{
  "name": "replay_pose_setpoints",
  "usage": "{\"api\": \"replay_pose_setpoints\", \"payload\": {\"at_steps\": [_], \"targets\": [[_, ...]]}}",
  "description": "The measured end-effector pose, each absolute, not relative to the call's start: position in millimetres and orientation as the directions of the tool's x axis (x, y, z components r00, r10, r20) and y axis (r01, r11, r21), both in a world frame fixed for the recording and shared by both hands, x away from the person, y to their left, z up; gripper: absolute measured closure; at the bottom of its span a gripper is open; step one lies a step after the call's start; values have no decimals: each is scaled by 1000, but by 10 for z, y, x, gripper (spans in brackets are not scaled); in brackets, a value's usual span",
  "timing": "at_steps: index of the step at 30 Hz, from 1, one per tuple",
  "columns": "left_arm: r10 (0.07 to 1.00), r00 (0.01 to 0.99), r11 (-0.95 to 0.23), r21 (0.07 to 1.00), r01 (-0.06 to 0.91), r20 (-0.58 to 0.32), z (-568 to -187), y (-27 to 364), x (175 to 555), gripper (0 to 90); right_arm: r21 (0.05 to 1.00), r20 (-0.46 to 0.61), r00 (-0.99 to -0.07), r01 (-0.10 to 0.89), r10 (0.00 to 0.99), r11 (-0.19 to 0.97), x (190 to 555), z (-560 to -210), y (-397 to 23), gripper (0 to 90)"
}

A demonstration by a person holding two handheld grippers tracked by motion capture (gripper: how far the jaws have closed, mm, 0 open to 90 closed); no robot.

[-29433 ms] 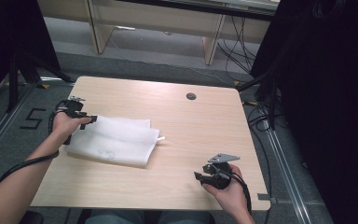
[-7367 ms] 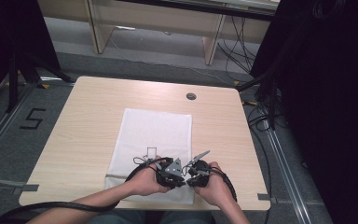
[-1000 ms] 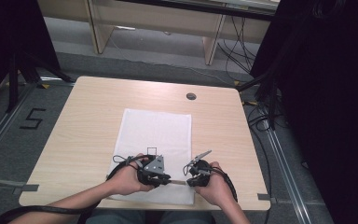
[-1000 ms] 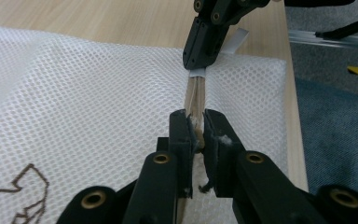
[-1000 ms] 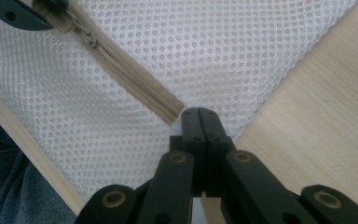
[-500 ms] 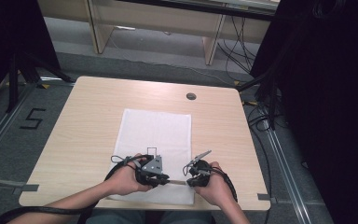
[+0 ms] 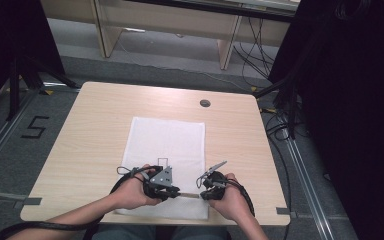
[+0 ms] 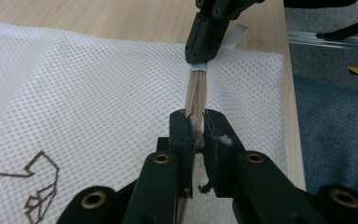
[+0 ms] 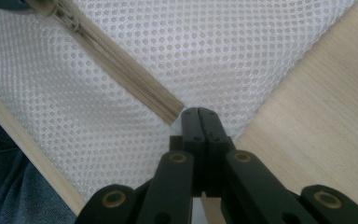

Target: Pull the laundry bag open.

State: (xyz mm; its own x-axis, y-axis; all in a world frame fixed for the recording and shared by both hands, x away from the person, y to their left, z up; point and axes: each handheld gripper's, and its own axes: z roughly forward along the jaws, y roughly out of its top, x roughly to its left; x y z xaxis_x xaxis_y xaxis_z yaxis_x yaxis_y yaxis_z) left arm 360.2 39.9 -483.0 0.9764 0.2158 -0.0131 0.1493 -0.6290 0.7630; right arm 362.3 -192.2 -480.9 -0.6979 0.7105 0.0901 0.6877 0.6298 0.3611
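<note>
no change over the last second: left tool point(image 8: 195, 133) pinches the zipper point(image 9: 121, 63); right tool point(image 9: 199, 116) pressed on its 3 o'clock end; mesh bag point(image 7: 167, 145) unopened.

The mesh bag point(image 7: 167, 150) is white with small holes, a beige zipper point(image 9: 121, 70) and a brown outline drawing point(image 8: 39, 182); the table point(image 7: 95, 130) is pale wood-grain.
</note>
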Motion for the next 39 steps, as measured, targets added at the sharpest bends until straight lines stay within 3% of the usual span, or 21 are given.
{"api": "replay_pose_setpoints", "payload": {"at_steps": [39], "targets": [[222,975,-617,772,151,-13,-4824,508,3577,820,356,94,-699,688,709,632,3627,-4806,-1919,900]]}}
